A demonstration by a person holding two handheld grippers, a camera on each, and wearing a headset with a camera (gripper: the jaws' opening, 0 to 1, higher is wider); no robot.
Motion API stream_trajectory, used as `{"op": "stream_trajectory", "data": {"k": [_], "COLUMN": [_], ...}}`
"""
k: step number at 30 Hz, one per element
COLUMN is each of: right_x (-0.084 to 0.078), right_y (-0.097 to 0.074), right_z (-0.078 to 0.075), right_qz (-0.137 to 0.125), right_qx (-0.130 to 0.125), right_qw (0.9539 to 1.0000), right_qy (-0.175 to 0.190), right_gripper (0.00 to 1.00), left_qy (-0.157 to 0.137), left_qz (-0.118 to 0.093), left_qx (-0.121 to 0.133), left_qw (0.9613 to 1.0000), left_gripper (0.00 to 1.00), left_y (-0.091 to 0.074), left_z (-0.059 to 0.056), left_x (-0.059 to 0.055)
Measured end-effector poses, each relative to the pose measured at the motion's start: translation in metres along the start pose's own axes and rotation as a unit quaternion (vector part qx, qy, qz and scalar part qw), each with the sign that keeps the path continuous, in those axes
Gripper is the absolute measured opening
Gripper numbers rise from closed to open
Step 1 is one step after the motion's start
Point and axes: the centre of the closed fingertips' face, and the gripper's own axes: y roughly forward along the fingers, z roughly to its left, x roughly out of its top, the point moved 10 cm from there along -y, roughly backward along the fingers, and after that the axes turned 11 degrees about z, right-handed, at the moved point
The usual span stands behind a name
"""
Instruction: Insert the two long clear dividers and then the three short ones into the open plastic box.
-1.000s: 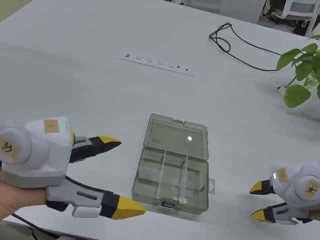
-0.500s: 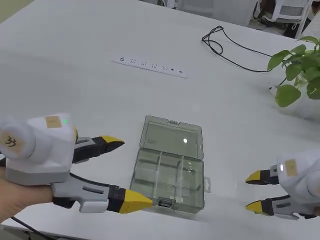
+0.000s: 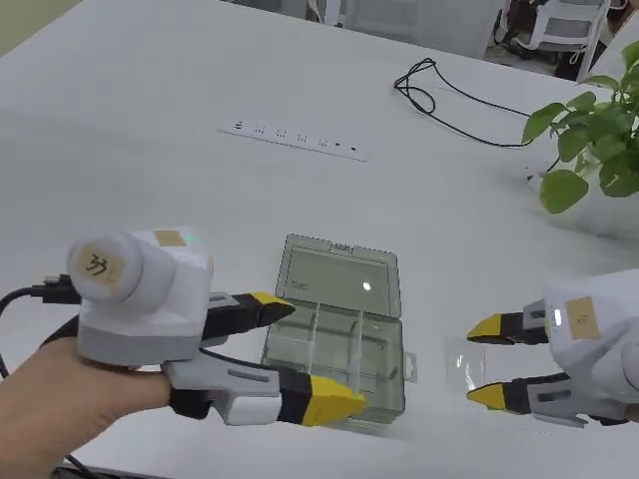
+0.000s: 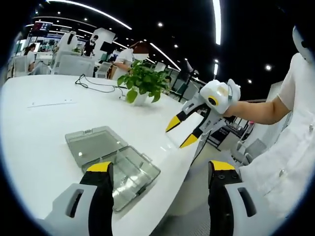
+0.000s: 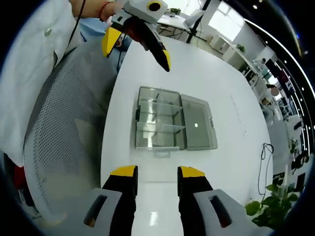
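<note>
On the white table [image 3: 150, 200], the open plastic box [image 3: 339, 271] lies between both tools, lid folded back. Two long dividers [image 3: 316, 334] appear seated in its tray; the short ones cannot be counted. The left gripper [image 3: 328, 354] hovers at the box's near corner, jaws wide apart and empty. The right gripper [image 3: 467, 362], jaws partly apart, holds nothing. A faint clear piece [image 3: 455, 364], probably a short divider, lies at its tips. Recommended: pinch it by one edge, keep it upright, align it with the slots and press evenly.
</note>
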Motion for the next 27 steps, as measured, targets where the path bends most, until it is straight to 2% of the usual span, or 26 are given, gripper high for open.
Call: {"op": "stream_trajectory", "data": {"k": [4, 7, 11, 13, 17, 22, 27], "right_x": [0.011, 0.023, 0.034, 0.039, 0.048, 0.057, 0.064], "right_y": [-0.008, -0.015, -0.020, -0.022, -0.025, -0.030, -0.035], "right_z": [0.002, 0.005, 0.009, 0.012, 0.016, 0.020, 0.023], "right_qz": [-0.005, -0.020, -0.026, -0.026, -0.031, -0.035, -0.039], "right_qx": [-0.008, -0.014, -0.021, -0.026, -0.033, -0.040, -0.045], "right_qw": [1.0000, 0.9997, 0.9994, 0.9993, 0.9990, 0.9986, 0.9982], "right_qy": [-0.001, 0.005, 0.005, 0.002, 0.001, -0.003, -0.004], "right_gripper": [0.33, 0.33, 0.33, 0.33, 0.33, 0.33, 0.33], "left_qy": [-0.022, -0.035, -0.063, -0.074, -0.080, -0.101, -0.104], "left_qz": [-0.016, -0.022, -0.034, -0.031, -0.023, -0.028, -0.016], "left_qx": [-0.018, -0.019, -0.025, -0.028, -0.039, -0.063, -0.073], "left_qw": [0.9995, 0.9990, 0.9972, 0.9964, 0.9958, 0.9925, 0.9918], "left_gripper": [0.70, 0.65, 0.57, 0.53, 0.49, 0.42, 0.35], "left_y": [0.005, 0.008, 0.012, 0.014, 0.020, 0.026, 0.033], "left_z": [-0.008, -0.011, -0.014, -0.015, -0.020, -0.027, -0.030], "left_x": [0.005, 0.009, 0.012, 0.012, 0.013, 0.016, 0.015]}}
